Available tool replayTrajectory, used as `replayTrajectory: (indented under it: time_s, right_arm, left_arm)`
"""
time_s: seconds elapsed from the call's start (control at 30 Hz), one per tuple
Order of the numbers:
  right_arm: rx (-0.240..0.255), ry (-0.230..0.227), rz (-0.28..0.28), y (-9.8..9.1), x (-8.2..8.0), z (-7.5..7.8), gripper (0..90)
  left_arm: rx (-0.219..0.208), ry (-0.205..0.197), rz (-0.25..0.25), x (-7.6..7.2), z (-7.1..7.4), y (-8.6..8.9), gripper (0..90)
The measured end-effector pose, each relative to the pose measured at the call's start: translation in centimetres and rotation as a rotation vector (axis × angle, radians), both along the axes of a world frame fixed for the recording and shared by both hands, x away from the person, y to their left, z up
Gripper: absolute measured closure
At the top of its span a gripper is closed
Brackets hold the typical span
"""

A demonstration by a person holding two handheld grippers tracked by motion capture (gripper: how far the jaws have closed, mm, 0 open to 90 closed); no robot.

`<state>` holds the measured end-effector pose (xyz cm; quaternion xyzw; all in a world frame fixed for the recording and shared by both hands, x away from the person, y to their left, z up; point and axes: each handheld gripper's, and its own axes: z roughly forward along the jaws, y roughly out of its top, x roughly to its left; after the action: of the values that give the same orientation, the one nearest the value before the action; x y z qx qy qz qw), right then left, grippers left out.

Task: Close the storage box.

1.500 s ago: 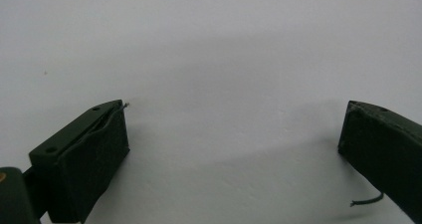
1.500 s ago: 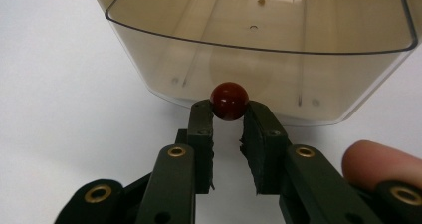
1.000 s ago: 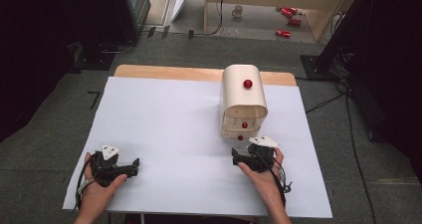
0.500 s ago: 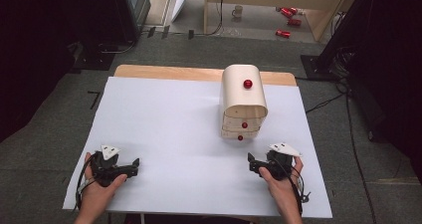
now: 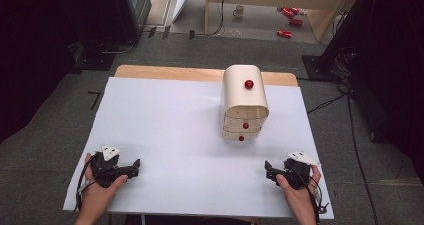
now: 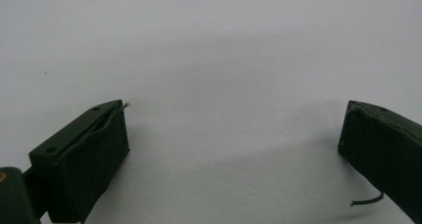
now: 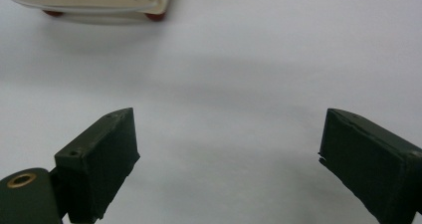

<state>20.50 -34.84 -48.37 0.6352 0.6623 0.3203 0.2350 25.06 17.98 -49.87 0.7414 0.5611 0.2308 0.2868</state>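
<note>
Both hands rest low at the near edge of the white table (image 5: pixel 165 120), well short of the cream drawer cabinet (image 5: pixel 244 102). The left gripper (image 5: pixel 136 164) sits wide open, nothing between its jaws. The right gripper (image 5: pixel 267 166), also gaping and empty, has pulled back and rightward from the cabinet. One cabinet, three red knobs (image 5: pixel 248 84).

White-topped table (image 5: pixel 165 120) with cream drawer chest (image 5: pixel 244 105)
</note>
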Motion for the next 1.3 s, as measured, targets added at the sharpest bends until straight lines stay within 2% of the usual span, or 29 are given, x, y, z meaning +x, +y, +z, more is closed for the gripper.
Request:
replayTrajectory:
  time_s: [0.27,0.47,0.53,0.8,1.3]
  right_arm:
    - [-0.012,0.024,-0.065,-2.8,-1.3,-0.9,7.8]
    - [-0.023,0.029,-0.093,-4.0,-1.9,-1.4,7.8]
    - [-0.025,0.019,-0.088,-4.3,-2.1,-1.5,7.8]
    - [-0.093,-0.004,-0.073,-4.1,-2.4,-1.9,7.2]
    - [-0.082,-0.019,-0.077,-4.1,-2.6,-2.1,7.3]
  left_arm:
    - [0.0,0.0,0.0,0.0,0.0,0.0,0.0]
    - [0.0,0.0,0.0,0.0,0.0,0.0,0.0]
    - [0.0,0.0,0.0,0.0,0.0,0.0,0.0]
    - [0.0,0.0,0.0,0.0,0.0,0.0,0.0]
    - [-0.001,-0.001,0.0,0.0,0.0,0.0,0.0]
